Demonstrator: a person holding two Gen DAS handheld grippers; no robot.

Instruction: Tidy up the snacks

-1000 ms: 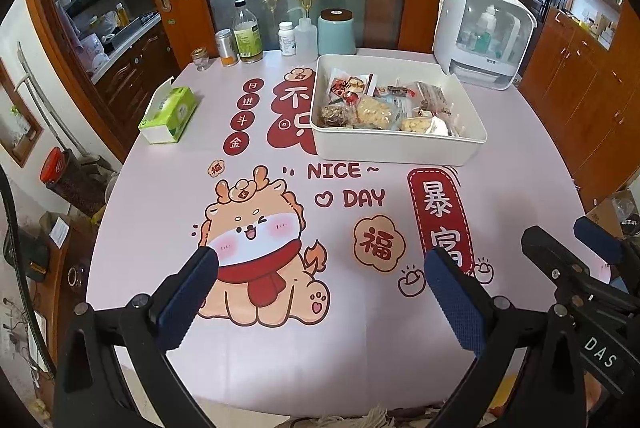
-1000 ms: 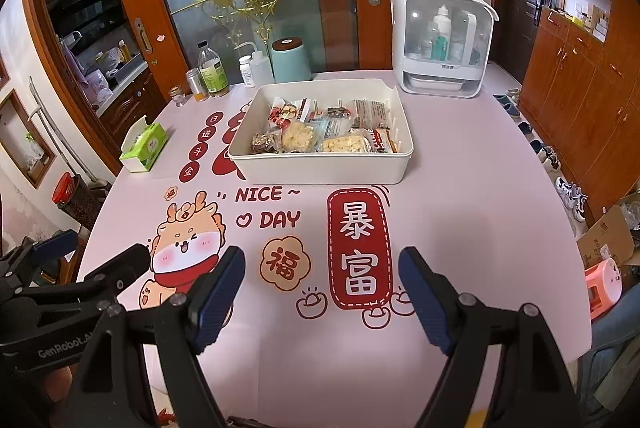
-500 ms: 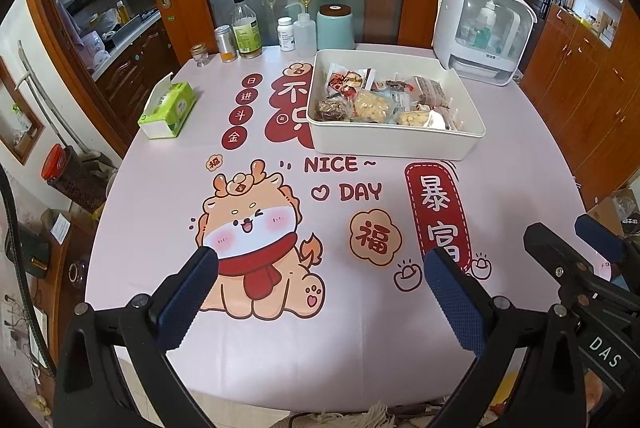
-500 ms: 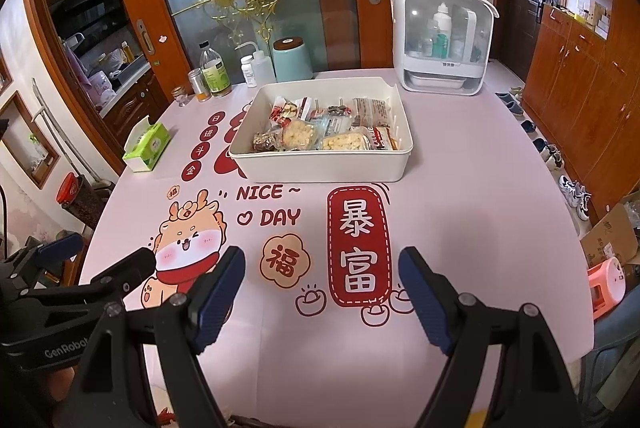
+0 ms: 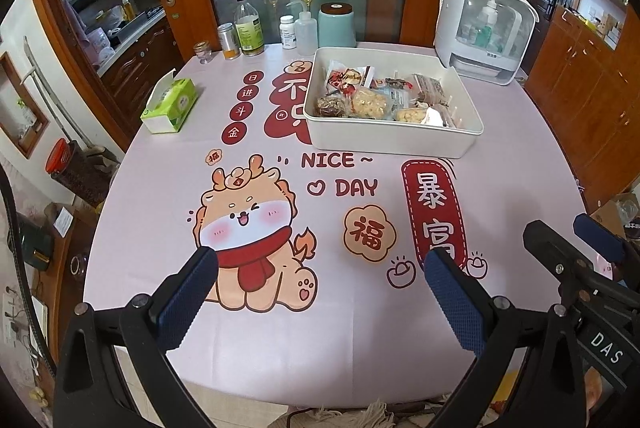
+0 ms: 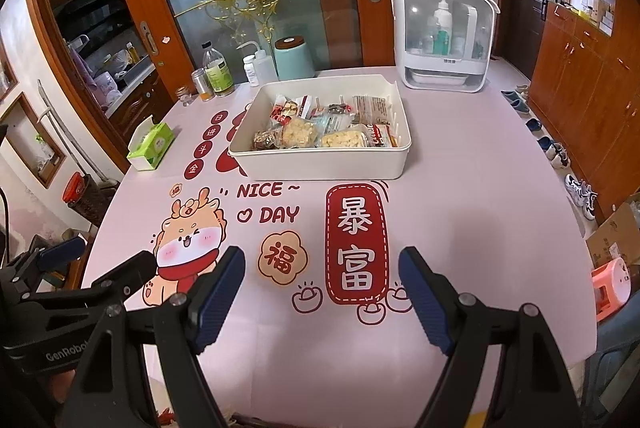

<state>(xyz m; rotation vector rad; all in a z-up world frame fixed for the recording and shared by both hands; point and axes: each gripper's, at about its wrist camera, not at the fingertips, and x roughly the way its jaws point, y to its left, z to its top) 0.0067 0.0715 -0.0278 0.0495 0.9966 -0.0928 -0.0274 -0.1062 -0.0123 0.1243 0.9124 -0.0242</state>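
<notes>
Both grippers have drawn back slightly toward the near edge of the table over the last second, so the snack packets now sit a little farther off; nothing looks left outside, so the sorting seems finished. The left gripper and the right gripper are spread wide and empty. All packets lie inside the white bin, well apart at about twelve o'clock from the right gripper, one o'clock from the left.

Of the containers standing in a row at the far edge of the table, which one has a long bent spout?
The white squeeze bottle, between the small white pill bottle and the teal canister. Only it has a thin curved nozzle; the others have plain caps or lids.
</notes>
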